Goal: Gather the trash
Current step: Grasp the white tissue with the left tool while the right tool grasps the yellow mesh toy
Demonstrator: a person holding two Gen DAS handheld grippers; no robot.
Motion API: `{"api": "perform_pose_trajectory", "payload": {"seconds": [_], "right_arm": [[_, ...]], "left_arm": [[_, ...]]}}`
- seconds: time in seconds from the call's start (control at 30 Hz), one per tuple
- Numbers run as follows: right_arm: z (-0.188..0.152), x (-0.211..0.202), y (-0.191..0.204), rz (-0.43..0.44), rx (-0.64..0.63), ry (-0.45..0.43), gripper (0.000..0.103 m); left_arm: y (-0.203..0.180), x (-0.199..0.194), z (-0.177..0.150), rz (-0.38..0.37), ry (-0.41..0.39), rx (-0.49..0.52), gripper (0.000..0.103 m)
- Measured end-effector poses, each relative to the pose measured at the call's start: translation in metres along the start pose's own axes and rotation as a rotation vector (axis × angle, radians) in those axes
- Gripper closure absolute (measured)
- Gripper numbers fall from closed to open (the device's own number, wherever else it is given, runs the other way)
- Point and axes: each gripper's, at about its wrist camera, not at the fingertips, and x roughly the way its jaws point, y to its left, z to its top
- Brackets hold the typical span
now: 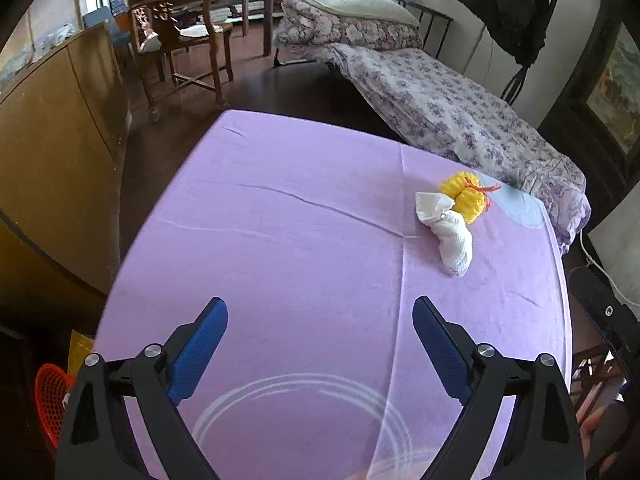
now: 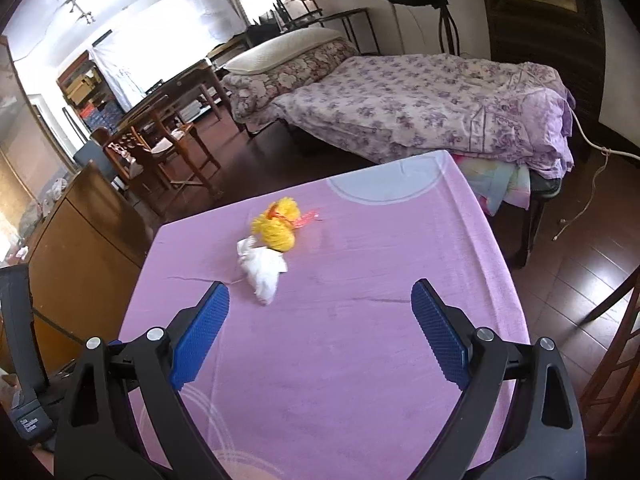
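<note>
Two pieces of trash lie together on a table covered with a lilac cloth (image 1: 280,220) (image 2: 380,280). One is a crumpled white paper wad (image 1: 450,234) (image 2: 262,270). Touching its far end is a yellow foam net (image 1: 466,196) (image 2: 278,226) with an orange strip. My left gripper (image 1: 320,316) hovers open over the near part of the table, the trash ahead and to its right. My right gripper (image 2: 320,300) is open too, with the trash ahead and slightly left, near its left fingertip (image 2: 218,298). Both hold nothing.
A red mesh basket (image 1: 50,396) sits low at the table's near left. A wooden cabinet (image 1: 60,128) stands left, a wooden chair (image 1: 180,48) and a desk beyond. A bed with a floral cover (image 2: 420,112) lies past the table's far right. A cable (image 2: 592,184) trails on the floor.
</note>
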Motion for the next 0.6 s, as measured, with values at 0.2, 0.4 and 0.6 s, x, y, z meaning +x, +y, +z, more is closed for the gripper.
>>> {"api": "perform_pose_trajectory", "payload": {"seconds": [0.2, 0.4, 0.6], "right_arm": [[0.013, 0.01, -0.013, -0.007, 0.065, 0.001, 0.014], [0.01, 0.017, -0.032, -0.038, 0.087, 0.03, 0.014], [0.011, 0.018, -0.043, -0.041, 0.098, 0.028, 0.014]], "left_arm": [[-0.023, 0.02, 0.012, -0.024, 0.02, 0.049, 0.011], [-0.051, 0.036, 0.026, -0.07, 0.035, 0.076, 0.011], [-0.083, 0.062, 0.041, -0.029, 0.03, 0.131, 0.015]]}}
